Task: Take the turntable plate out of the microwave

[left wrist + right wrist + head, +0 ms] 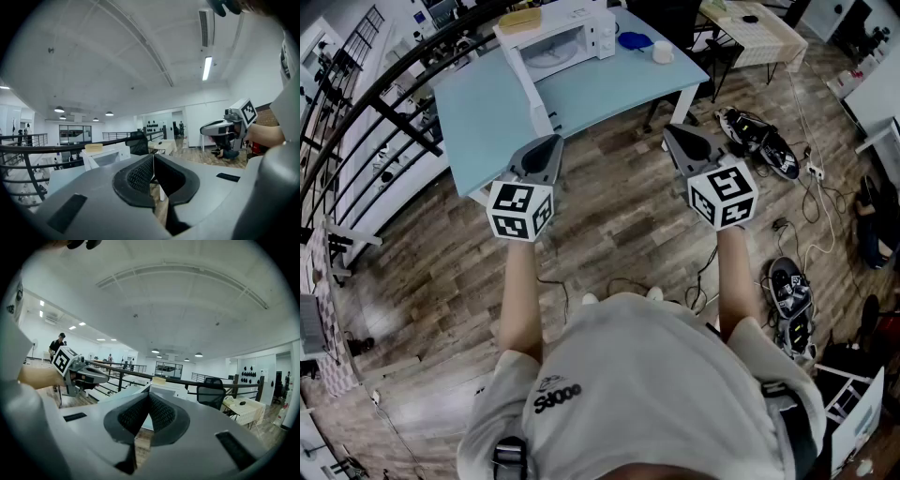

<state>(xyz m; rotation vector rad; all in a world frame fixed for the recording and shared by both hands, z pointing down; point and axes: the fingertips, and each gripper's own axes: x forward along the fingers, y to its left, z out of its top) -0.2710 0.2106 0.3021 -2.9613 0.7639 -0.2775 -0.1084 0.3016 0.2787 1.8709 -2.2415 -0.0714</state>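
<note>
Seen from above, a person stands holding two grippers side by side, both pointing ahead toward a pale blue worktop (487, 112). On its far part sits a white microwave (581, 23) with its door (530, 89) swung wide open toward the person. Inside the cavity the turntable plate (549, 56) lies flat and face up, a pale round disc with no long axis; the opening faces the person. A tan box (520, 19) rests on top of the microwave. A blue object (635, 40) and a white cup (663, 52) stand on the worktop to its right. The floor (609, 225) is wood planking, with a dark railing (384, 103) to the left and shoes (759, 141) and cables (816, 216) to the right. The room is a large office with a white ceiling. The left gripper (549, 142) has its jaws closed together on nothing, and the right gripper (677, 133) is the same, pads meeting and empty. Both are near the worktop's near edge, well apart from the plate, which lies ahead of them and closer to the left gripper's line
</note>
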